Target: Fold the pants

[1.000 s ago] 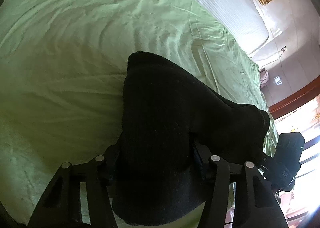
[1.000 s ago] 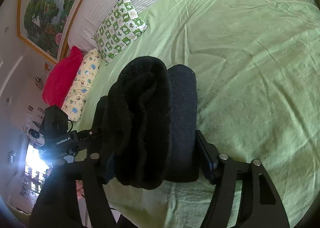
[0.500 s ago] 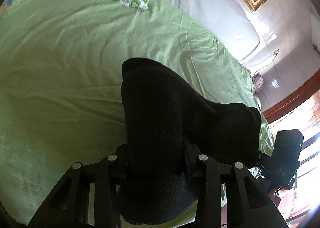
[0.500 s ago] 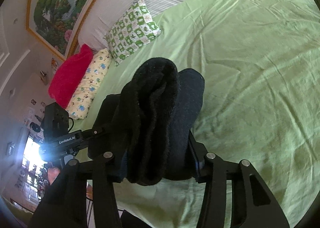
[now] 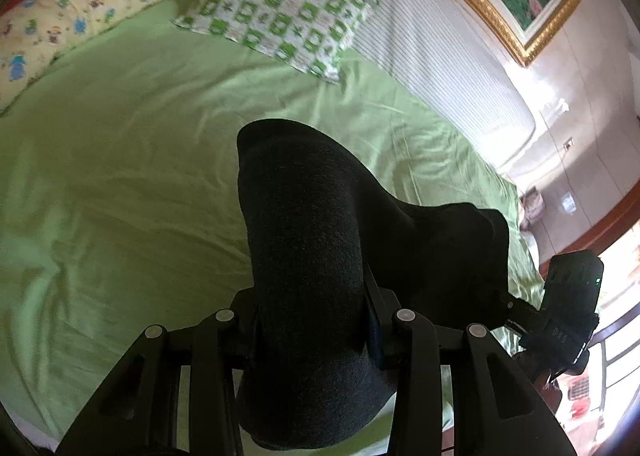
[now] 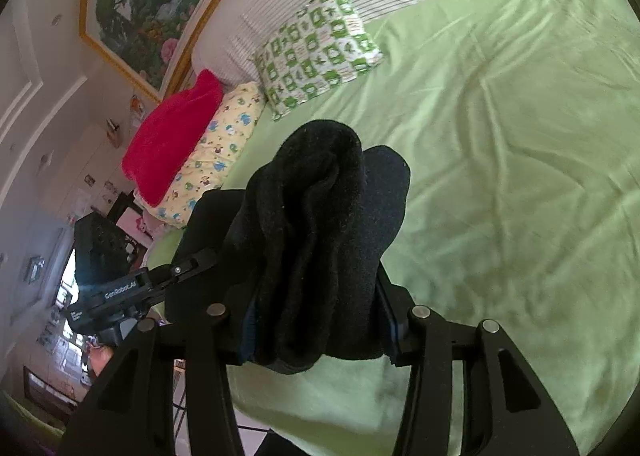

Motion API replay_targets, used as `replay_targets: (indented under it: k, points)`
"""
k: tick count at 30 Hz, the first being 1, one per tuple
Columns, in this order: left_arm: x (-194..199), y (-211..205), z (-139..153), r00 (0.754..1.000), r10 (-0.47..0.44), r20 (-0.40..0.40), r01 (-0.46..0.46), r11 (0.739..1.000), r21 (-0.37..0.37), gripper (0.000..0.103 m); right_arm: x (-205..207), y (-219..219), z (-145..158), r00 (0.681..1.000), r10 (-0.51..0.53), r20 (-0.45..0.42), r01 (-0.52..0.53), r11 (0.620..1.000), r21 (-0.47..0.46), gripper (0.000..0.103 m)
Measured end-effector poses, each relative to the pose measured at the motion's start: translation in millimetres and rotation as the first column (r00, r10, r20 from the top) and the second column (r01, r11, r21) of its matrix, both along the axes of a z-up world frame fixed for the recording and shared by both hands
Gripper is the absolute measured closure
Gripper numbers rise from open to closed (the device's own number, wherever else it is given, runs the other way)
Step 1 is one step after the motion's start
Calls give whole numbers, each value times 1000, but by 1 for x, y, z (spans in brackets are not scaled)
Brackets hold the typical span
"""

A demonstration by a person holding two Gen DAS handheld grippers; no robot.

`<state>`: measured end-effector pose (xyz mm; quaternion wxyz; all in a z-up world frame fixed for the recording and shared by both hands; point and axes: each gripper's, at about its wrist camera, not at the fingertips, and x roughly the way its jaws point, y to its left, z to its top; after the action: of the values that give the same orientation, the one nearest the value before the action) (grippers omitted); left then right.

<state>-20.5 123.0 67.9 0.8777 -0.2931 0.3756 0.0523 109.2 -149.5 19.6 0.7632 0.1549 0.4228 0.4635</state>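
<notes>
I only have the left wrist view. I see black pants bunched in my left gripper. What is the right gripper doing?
Observer: The right gripper is shut on another thick bunch of the black pants.
Operator: Anything beside the yellow pillow I cannot make out?
Observer: A red pillow lies against the yellow cartoon pillow, on its side away from the green checked pillow.
Operator: Is the bed clear on the right gripper's side?
Observer: Yes, only wrinkled green sheet shows there.

Green bed (image 5: pixel 140 184) — three pillows (image 5: pixel 276 12)
</notes>
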Motion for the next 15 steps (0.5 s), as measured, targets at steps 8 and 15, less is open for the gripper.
replay_targets:
  k: [8, 15]
  points:
    - [10, 36, -1, 996, 86, -9, -85, 996, 14, 64, 20, 55, 10, 997, 66, 35, -65, 998, -23, 53]
    - [26, 63, -9, 991, 126, -33, -125, 992, 33, 64, 44, 95, 5, 993, 110, 36, -108, 993, -52, 53]
